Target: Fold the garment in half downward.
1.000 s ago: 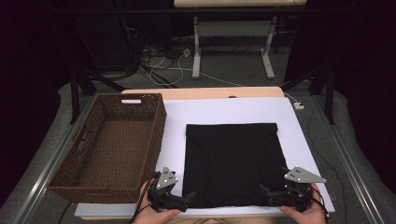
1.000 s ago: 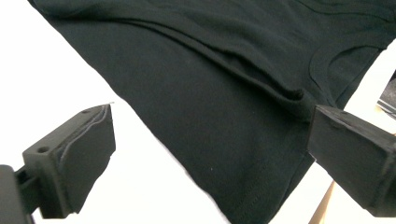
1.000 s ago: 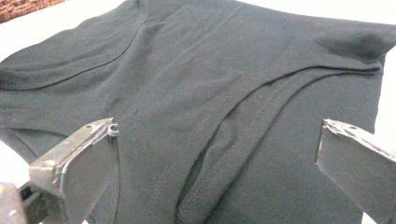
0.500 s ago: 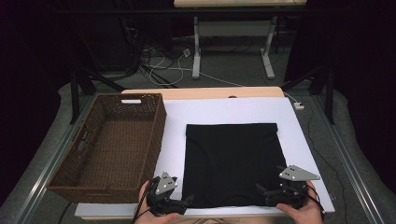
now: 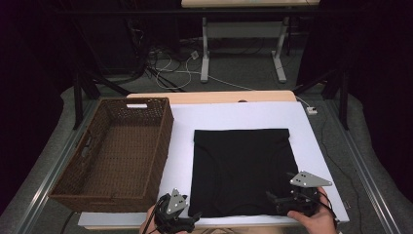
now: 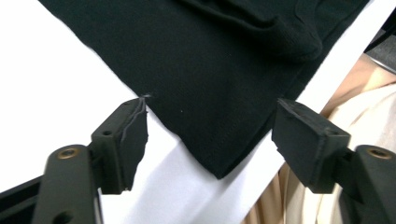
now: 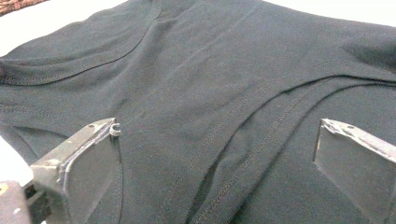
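A black folded garment lies flat on the white sheet. My left gripper sits at the garment's near left corner. In the left gripper view that corner lies between the jaws of the left gripper. The jaws have just been closing, but the pads stand apart from the cloth. My right gripper rests at the near right corner. In the right gripper view the right gripper has its jaws wide apart low over the black fabric, gripping nothing.
A brown wicker basket stands empty on the left, beside the sheet. Table legs and cables are on the floor beyond the far edge. A person's hands hold both grippers at the table's near edge.
My left gripper has slid slightly toward the near edge, at the garment's corner. The right gripper and the garment have not moved.
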### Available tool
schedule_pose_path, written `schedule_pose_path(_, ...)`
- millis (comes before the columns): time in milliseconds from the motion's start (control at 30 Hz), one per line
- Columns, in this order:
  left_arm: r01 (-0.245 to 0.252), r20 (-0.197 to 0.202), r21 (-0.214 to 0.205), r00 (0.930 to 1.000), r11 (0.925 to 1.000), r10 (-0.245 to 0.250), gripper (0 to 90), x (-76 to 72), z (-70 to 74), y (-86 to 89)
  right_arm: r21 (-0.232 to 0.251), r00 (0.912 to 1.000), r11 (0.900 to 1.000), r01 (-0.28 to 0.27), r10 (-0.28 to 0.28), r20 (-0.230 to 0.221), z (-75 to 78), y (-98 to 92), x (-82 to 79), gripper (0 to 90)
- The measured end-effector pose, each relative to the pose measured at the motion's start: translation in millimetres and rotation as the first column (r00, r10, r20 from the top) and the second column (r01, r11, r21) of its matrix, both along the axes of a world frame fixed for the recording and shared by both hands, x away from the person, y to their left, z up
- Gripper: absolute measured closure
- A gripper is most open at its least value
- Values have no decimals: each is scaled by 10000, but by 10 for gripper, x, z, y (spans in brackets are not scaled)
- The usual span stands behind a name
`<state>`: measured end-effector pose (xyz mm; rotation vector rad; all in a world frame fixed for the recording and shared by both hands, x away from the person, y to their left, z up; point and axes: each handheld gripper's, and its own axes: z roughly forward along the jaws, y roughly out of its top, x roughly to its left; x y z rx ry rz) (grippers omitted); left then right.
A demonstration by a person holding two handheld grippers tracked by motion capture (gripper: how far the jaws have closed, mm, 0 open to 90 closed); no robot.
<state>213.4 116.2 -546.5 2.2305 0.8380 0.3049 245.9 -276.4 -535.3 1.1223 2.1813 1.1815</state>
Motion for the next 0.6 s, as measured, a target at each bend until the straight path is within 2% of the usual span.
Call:
schedule_pose_path(100,54,-183,94,9998,9999,-52,324,-17,-35,1,7,10000,10000,-62,62,-1,-3,-7,4,16)
schedule_pose_path(233,125,-208,182,9997,9998,-122,390,-25,-53,-6,4,10000,10000,-65,65,-70,-8,-7,3,26)
schedule_pose_path(300,261,-203,448,9995,9987,-252,420,-26,-69,-16,27,9999,9999,-113,113,-90,-11,-9,6,32)
schedule_pose_path(467,381,-196,669,9991,9970,-369,452,-28,-104,-38,48,9999,9999,-109,110,-127,-17,-12,5,43)
schedule_pose_path(600,393,-314,537,9988,9978,-376,487,-23,-108,-31,91,9999,9999,-102,103,-82,-23,-13,10,50)
